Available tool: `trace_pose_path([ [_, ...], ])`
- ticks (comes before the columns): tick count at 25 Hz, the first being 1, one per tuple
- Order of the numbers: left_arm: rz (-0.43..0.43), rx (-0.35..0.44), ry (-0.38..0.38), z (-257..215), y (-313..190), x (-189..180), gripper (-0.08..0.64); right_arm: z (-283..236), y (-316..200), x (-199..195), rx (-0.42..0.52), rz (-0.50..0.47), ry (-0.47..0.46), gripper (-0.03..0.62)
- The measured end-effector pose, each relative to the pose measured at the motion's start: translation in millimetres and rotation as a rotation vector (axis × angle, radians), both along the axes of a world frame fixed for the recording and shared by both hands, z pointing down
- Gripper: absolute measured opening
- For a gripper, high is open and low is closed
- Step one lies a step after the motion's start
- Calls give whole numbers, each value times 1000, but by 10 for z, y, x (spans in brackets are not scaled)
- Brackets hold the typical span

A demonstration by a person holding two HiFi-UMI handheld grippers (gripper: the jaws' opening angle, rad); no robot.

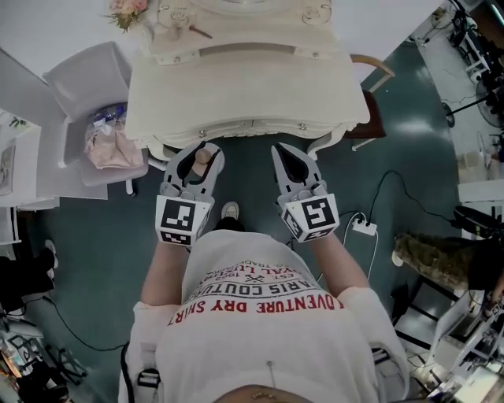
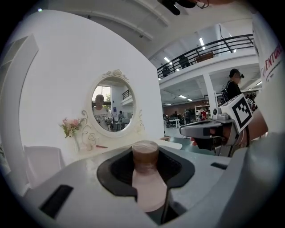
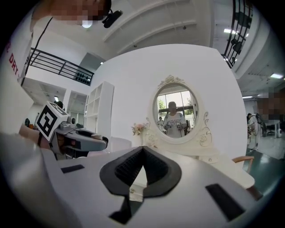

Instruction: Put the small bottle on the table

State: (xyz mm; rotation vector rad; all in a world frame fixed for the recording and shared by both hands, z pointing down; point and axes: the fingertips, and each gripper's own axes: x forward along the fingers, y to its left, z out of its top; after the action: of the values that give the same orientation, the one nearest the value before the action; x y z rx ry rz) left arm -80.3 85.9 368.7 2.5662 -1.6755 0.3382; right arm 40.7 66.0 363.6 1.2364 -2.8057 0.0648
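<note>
Head view: a person stands at the front edge of a cream counter and holds one tool in each hand.
Left tool: its two jaws are clamped on the small bottle.
Small bottle: it is pale pink with a brown cap. The cap end points out past the jaw tips. It is up in the air, just off the front edge of the counter, toward the left side. It is not on the counter yet.
Right tool: its jaw tips are pressed together and nothing is between them. It is just off the front edge too, beside the left tool but not touching it.
Counter top: a round mirror stands at the back edge. Pink flowers stand at the back left corner.
Left of the counter: a white chair with something pink on it.
Floor: dark green, with a white power strip and its cords to the right.
</note>
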Motion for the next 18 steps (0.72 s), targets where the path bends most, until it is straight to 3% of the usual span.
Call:
trace_pose_path([
  [9, 47, -27, -11, 58, -1356, -574, 133, 48, -1315, -560, -31, 48, 6, -2],
  [18, 40, -84, -1, 402, -2307, -543, 135, 286, -2289, -624, -83, 4, 24, -2],
])
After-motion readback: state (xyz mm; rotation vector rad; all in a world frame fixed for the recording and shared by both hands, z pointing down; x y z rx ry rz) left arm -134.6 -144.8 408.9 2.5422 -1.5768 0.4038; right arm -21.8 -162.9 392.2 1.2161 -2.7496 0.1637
